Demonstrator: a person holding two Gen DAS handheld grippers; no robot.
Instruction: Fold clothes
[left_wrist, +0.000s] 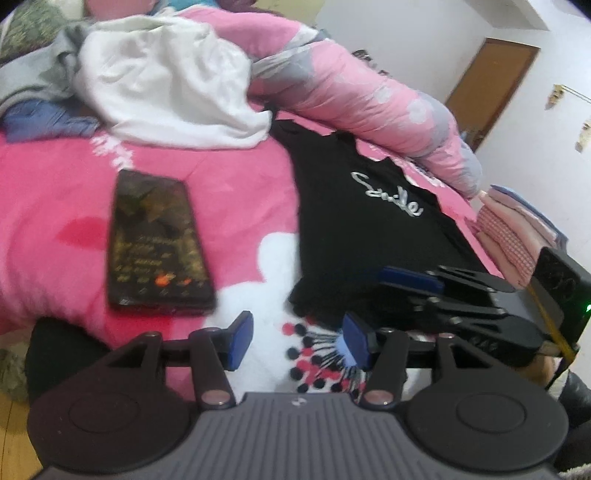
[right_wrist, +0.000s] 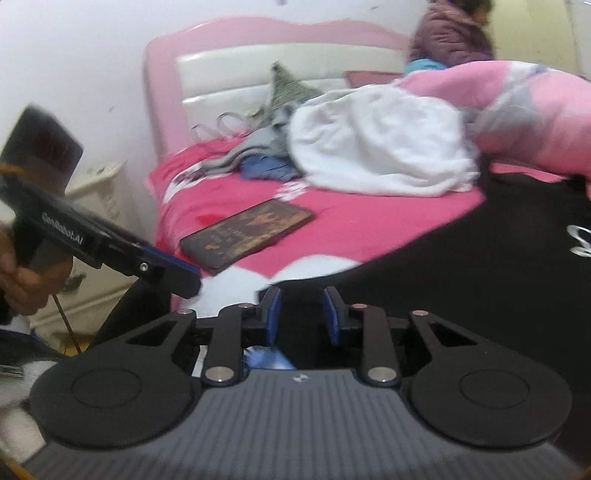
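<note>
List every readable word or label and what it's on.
"Smile": white script on the black shirt.
"GenRobot.AI": side of the left gripper.
Book: cover text too blurred to read.
Bedspread: white lettering, blurred.
</note>
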